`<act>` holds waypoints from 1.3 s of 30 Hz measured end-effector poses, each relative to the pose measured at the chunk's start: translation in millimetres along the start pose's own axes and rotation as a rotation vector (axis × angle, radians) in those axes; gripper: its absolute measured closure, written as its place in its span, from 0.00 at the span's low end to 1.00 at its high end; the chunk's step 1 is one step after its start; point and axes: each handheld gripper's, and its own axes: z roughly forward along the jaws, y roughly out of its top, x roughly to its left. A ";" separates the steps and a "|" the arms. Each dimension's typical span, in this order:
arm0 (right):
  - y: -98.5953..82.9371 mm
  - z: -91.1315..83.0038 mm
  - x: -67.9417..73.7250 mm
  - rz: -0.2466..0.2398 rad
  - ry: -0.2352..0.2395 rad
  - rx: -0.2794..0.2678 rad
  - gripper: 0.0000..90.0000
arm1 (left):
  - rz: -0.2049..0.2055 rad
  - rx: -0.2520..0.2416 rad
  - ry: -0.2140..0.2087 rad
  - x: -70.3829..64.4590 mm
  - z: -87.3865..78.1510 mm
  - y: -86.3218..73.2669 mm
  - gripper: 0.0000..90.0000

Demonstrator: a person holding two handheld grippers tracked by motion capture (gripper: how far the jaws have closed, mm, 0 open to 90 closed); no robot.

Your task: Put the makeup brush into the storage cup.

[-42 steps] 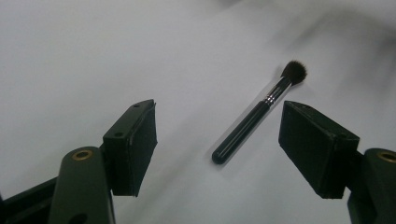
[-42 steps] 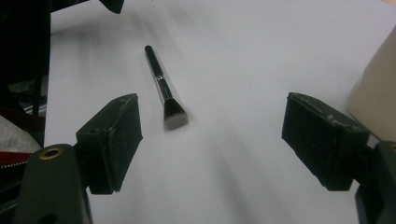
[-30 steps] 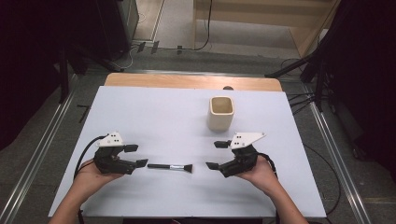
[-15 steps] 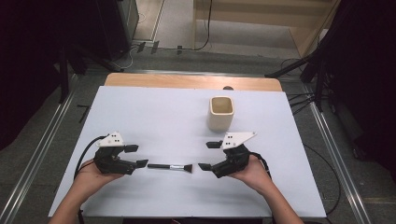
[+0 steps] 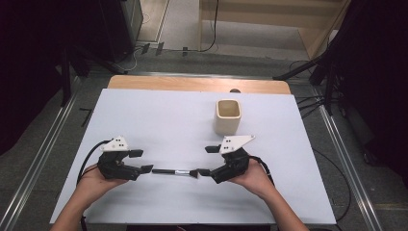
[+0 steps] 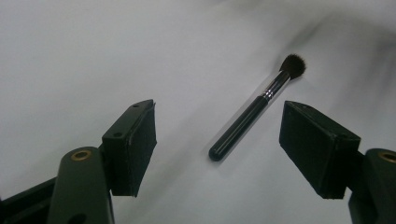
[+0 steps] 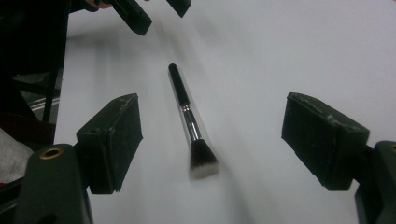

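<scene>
- Fingers (image 7: pixel 112 140) of both grippers stand wide apart, empty — each faces one end of the brush (image 5: pixel 174 171) for a pickup.
- Brush lies flat on the table (image 5: pixel 159 115) (cup (image 5: pixel 227 116) well behind).

Your high view looks forward and down over the whole table (image 5: pixel 144 115), your two gripper views sit low and close, facing each other, both sharing the makeup brush (image 6: pixel 254 109) lying between them.

Bare table (image 5: pixel 159 115) all round — cup (image 5: pixel 227 116) alone stands behind, well apart
</scene>
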 end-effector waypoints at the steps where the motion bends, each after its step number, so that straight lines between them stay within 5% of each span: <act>1: 1.0 1.8 0.2 -0.005 0.002 -0.003 0.24 | 0.000 0.000 0.000 0.1 -0.1 0.0 0.31; 14: 18.9 25.3 6.2 -0.028 0.037 0.023 0.24 | 0.000 0.004 0.003 1.0 -0.9 -0.5 0.31; 39: 56.2 49.3 9.4 -0.117 0.036 0.316 0.26 | -0.005 0.009 0.008 1.8 -0.9 -1.3 0.31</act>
